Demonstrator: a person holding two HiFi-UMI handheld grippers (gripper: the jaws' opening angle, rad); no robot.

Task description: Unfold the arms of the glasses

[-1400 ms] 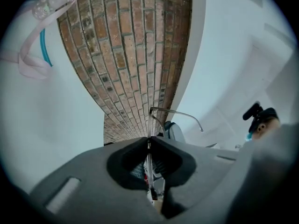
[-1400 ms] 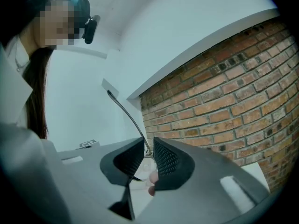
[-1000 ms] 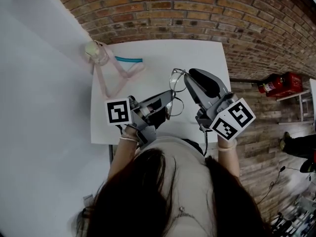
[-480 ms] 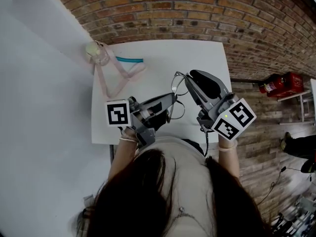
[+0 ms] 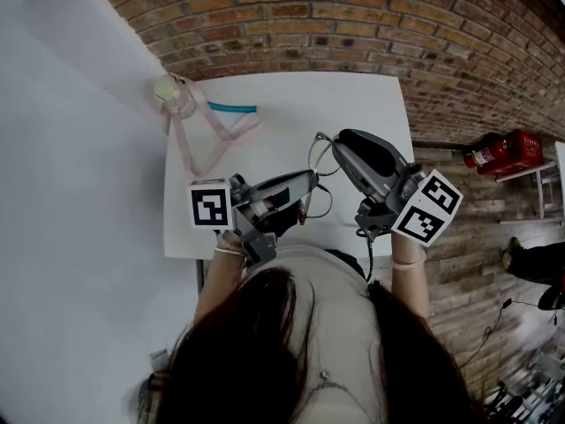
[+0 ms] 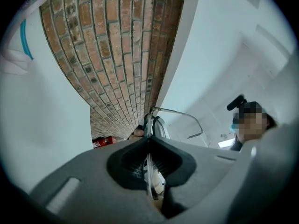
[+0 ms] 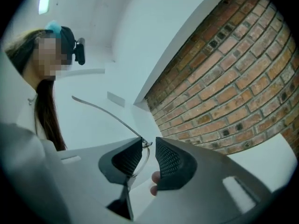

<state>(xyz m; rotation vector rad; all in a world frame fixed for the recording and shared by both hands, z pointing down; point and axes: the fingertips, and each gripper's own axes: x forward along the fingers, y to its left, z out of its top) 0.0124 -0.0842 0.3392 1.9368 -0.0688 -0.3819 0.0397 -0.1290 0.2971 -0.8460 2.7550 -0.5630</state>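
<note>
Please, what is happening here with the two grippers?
A person holds thin wire-framed glasses above the white table. The left gripper is shut on the frame. The right gripper is open, its jaws either side of the hinge, where one slim metal arm appears swung out.

A white table (image 5: 265,104) stands against a brick wall (image 5: 309,16); on its far left part lies a pink strap (image 5: 188,144), folded in loose loops; just beside the strap is a short teal strip (image 5: 231,108); a small pale round thing (image 5: 166,88), too blurred to name, sits at the far left corner, touching the strap; a plain white wall (image 5: 71,193) fills the left side; a red fire extinguisher (image 5: 499,148) lies well apart, to the right.
</note>
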